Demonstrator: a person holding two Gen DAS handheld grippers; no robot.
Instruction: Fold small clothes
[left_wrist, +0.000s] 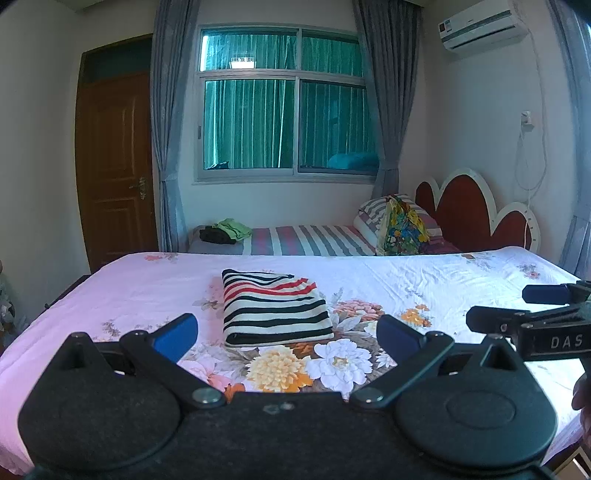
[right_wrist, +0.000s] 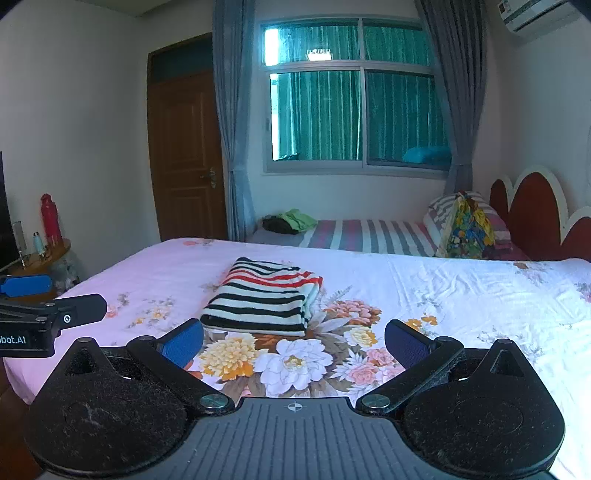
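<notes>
Striped garment (left_wrist: 275, 308) lies folded on floral bedsheet (left_wrist: 424, 280).

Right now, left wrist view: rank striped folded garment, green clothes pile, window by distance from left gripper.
1. Striped folded garment, just ahead of the left gripper on the floral bed.
2. Green clothes pile, on the far striped bed, left.
3. Window, back wall.

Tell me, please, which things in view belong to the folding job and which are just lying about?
Job:
- striped garment, folded, on the floral bedsheet
- left gripper, open, empty
- right gripper, open, empty

Lying about:
- green and dark clothes on the far striped bed
- colourful bag against the pillow
- red bottle on the side table
</notes>
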